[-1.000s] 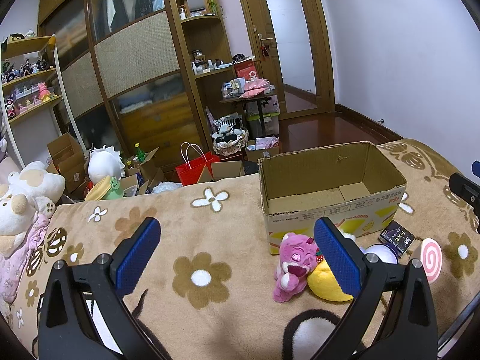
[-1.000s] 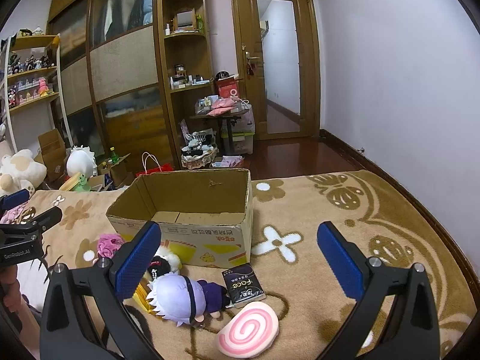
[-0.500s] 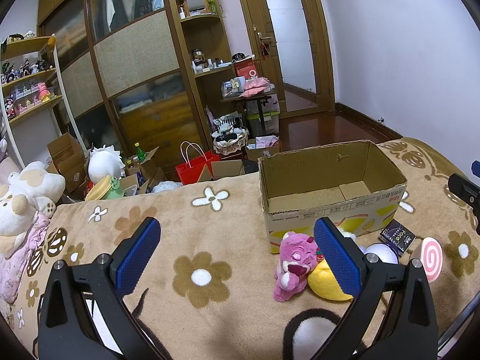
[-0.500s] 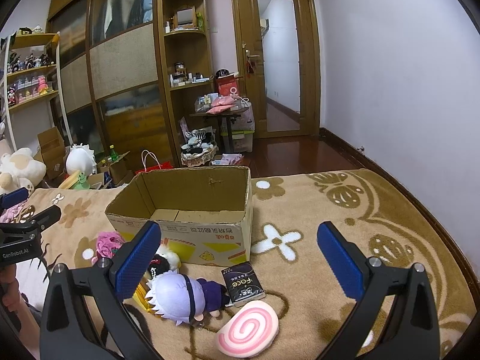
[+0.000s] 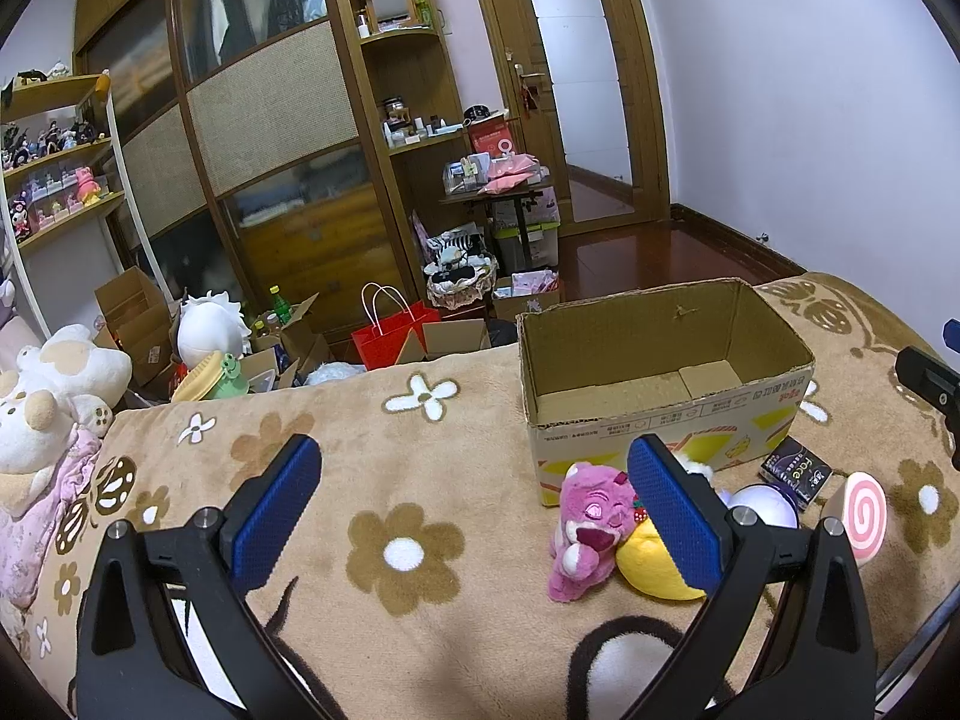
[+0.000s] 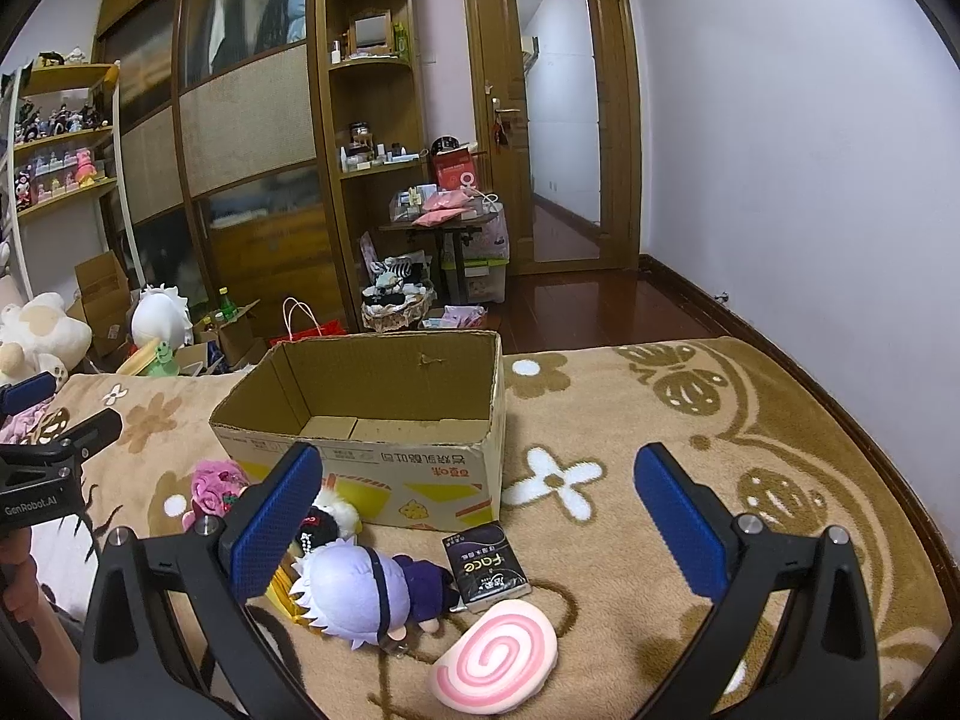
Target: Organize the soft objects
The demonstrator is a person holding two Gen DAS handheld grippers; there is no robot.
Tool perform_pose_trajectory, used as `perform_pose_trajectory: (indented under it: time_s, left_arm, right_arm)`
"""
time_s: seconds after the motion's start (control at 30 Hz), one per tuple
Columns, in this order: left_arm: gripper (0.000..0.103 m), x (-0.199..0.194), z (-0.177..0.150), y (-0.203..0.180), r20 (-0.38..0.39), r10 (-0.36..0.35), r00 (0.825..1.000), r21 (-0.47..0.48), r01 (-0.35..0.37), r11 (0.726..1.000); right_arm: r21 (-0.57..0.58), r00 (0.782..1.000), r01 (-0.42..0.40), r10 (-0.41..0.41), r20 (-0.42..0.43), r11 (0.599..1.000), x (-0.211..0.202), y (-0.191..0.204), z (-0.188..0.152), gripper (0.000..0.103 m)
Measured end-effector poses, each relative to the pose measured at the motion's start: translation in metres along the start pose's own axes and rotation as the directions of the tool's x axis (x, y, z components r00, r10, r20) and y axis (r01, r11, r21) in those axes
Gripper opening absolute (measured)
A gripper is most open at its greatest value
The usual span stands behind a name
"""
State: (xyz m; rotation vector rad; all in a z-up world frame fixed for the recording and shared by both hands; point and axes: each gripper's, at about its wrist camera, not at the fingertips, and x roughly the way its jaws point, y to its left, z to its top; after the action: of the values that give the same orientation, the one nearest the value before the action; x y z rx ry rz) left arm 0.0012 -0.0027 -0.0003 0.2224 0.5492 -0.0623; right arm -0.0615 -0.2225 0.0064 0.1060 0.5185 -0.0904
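An open empty cardboard box stands on the flowered brown blanket. In front of it lie a pink plush bear, a yellow plush, a white-haired doll, a pink swirl cushion and a black "face" pack. My left gripper is open and empty, above the blanket left of the toys. My right gripper is open and empty, above the doll and pack.
A large white plush lies at the blanket's left end. Beyond the bed are boxes, a red bag, a wardrobe, shelves and a small cluttered table. The bed edge runs along the right, near the wall.
The right wrist view has crept slightly closer to the box and toys. Otherwise nothing has visibly changed.
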Motion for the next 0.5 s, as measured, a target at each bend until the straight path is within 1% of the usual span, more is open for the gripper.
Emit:
perform_pose_trajectory:
  time_s: [0.5]
  left_arm:
    - [0.101, 0.0003, 0.0002, -0.0003, -0.002, 0.001, 1.0, 0.002, -0.001, 1.0]
  right_arm:
    - [-0.001, 1.0, 0.001, -0.001, 0.003, 1.0, 0.0018, 0.0008, -0.0031, 0.103]
